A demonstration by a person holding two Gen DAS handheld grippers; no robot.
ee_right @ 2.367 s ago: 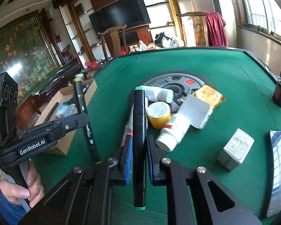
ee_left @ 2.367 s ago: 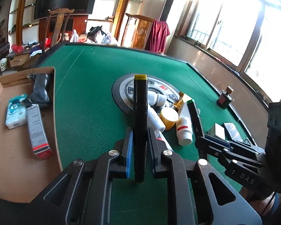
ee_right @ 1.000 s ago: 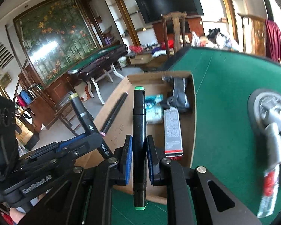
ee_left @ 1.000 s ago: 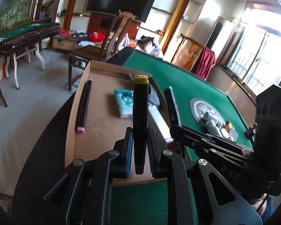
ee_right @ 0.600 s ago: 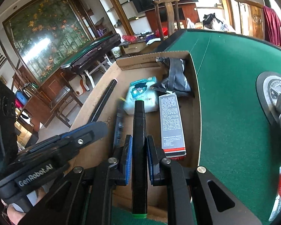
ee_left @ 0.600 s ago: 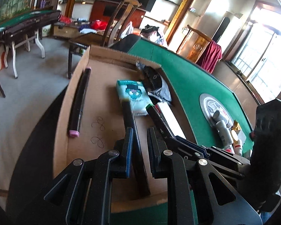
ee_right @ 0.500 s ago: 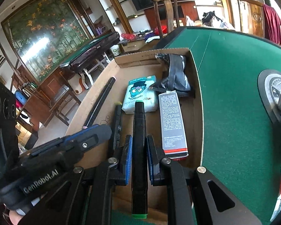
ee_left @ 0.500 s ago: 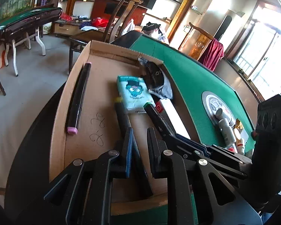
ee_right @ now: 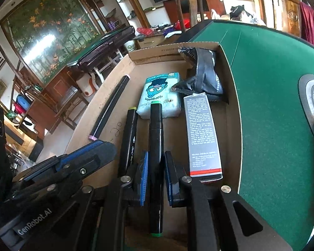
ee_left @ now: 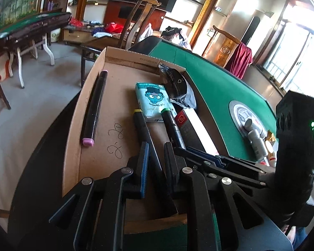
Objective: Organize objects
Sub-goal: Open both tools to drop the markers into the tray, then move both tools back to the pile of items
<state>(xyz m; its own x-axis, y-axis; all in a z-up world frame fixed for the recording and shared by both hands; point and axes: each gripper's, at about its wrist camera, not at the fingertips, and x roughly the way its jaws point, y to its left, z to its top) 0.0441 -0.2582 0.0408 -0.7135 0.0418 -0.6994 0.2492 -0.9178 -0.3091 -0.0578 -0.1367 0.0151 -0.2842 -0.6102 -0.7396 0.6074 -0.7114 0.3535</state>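
My left gripper [ee_left: 156, 146] is shut on a black marker with a yellow cap [ee_left: 144, 129]. The marker lies tipped forward along the floor of the cardboard box [ee_left: 73, 125], cap towards the tissue pack. Just to its right, my right gripper [ee_right: 156, 154] is shut on a black marker with green ends [ee_right: 156, 129], also lying low in the box [ee_right: 232, 108]. The two markers are side by side, nearly parallel. The right wrist view also shows the yellow-capped marker [ee_right: 129, 133] and the left gripper [ee_right: 90, 152] at the left.
In the box lie a pink-tipped marker [ee_left: 94, 106] by the left wall, a blue tissue pack [ee_left: 153, 100], a black pouch [ee_left: 178, 83] and a long carton [ee_right: 203, 136]. Bottles [ee_left: 255, 140] sit on the round disc of the green table [ee_right: 272, 83].
Both markers stood upright in the jaws a second ago; now they are tipped down along the box floor. Both grippers have sunk lower over the box.
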